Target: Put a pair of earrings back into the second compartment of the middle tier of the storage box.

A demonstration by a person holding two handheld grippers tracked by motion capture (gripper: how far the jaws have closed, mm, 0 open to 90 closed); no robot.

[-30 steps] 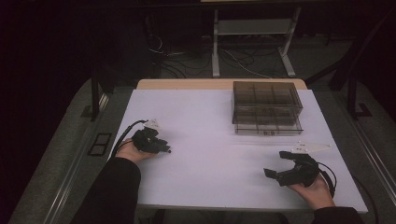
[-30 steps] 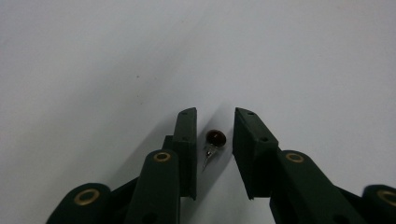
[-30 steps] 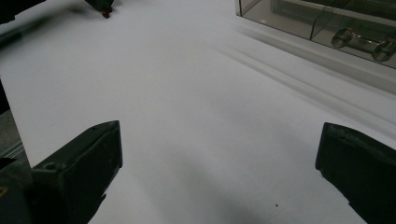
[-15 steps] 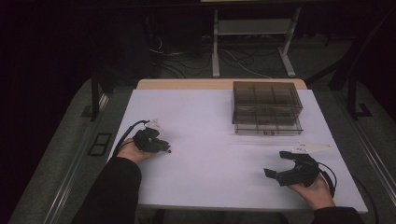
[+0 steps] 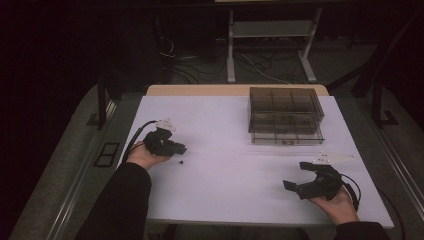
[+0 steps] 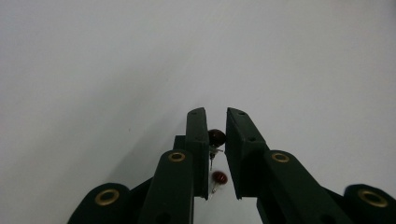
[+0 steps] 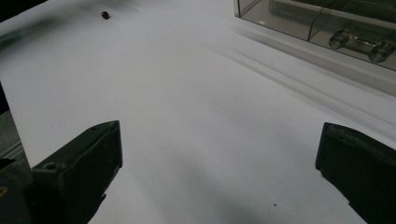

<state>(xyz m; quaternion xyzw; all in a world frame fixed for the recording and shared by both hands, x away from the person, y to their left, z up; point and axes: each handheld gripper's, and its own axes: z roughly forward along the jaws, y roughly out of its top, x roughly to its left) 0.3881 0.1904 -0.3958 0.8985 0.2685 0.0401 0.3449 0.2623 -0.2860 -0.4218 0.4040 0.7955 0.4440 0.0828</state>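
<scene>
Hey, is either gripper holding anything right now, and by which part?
The left gripper pinches a small dark red stud earring by its round head, pin pointing down. The right gripper is open, holding nothing.

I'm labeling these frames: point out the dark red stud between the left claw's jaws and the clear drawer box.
dark red stud (image 6: 216,136), left gripper view, its round head.
clear drawer box (image 5: 285,106), high view, its top.

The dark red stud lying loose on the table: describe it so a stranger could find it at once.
Start at the white table and go to the left gripper near its left edge. Just right of and below its tips lies the loose stud, a tiny dark red bead on a pin; its twin sits between the jaws.
</scene>
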